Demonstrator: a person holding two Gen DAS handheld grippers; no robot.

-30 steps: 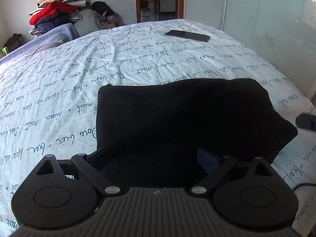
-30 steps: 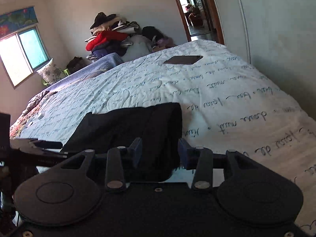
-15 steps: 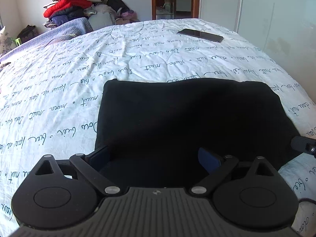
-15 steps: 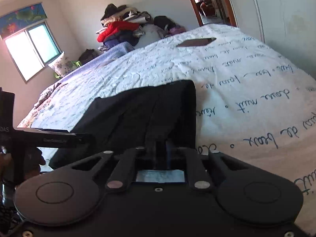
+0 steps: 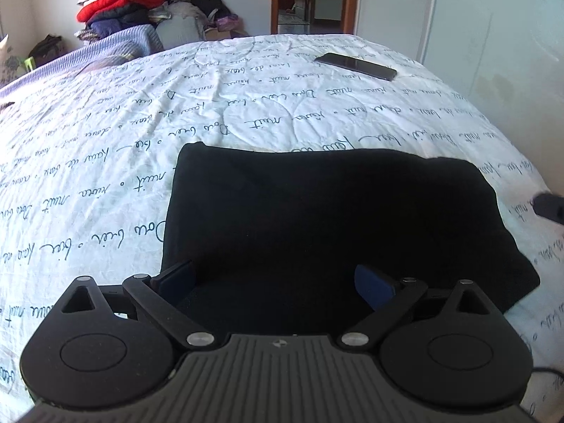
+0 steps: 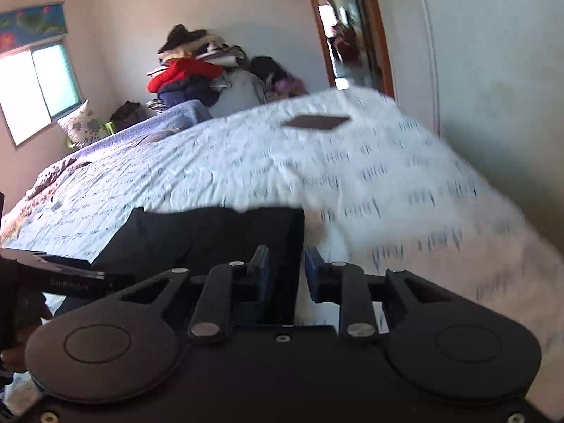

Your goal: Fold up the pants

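Pants (image 5: 331, 218), matte black, lie folded rectangular on script-printed quilt (image 5: 246, 105); left hand-held gripper (image 5: 275, 282) spread wide; right hand-held gripper (image 6: 287, 271) slightly apart.

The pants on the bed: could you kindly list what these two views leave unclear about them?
- Left wrist view: the pants' near edge is hidden behind the left hand-held gripper.
- Same view: folds and seams are lost in uniform black.
- Right wrist view: motion blur smears the bedsheet; the right hand-held gripper covers the pants' near corner.
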